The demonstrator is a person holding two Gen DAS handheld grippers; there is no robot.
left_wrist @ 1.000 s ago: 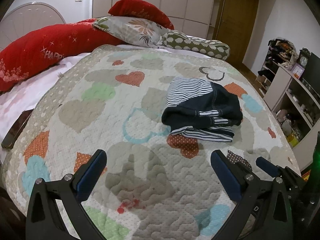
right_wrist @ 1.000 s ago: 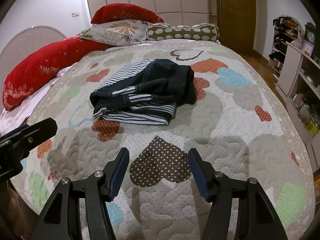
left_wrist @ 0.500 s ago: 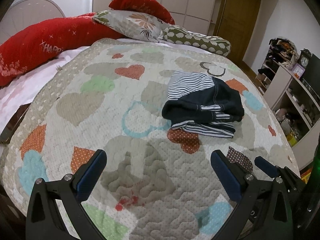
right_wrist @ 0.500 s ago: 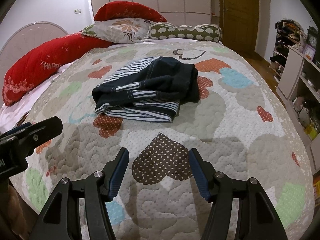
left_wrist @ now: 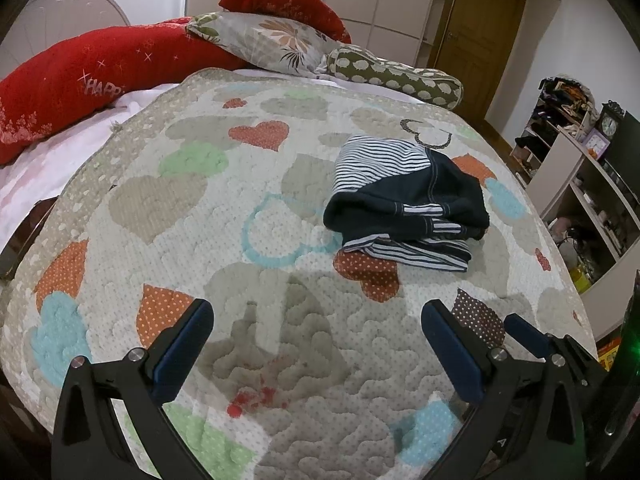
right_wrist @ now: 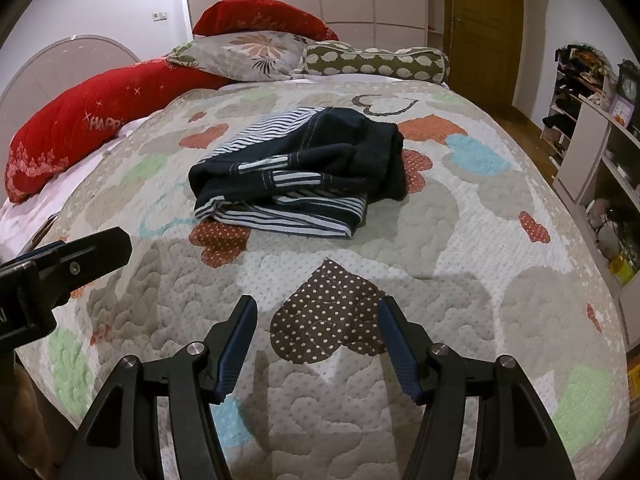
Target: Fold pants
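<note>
The pants [left_wrist: 404, 204], dark navy with white-striped panels, lie folded in a compact bundle on the heart-patterned quilt [left_wrist: 200, 208]; they also show in the right wrist view [right_wrist: 300, 176]. My left gripper [left_wrist: 316, 320] is open and empty, held over the quilt well short of the bundle. My right gripper [right_wrist: 318, 312] is open and empty above a brown dotted heart, also short of the bundle. The left gripper's body [right_wrist: 64, 264] shows at the left edge of the right wrist view.
Red, floral and green dotted pillows [right_wrist: 248, 52] line the head of the bed. A shelf unit [right_wrist: 600, 152] with clutter stands to the right of the bed. A wooden door [right_wrist: 484, 28] and wardrobe are behind.
Both grippers have drifted slightly closer to the folded pants and a little lower. The pants have not moved and both grippers stay open.
</note>
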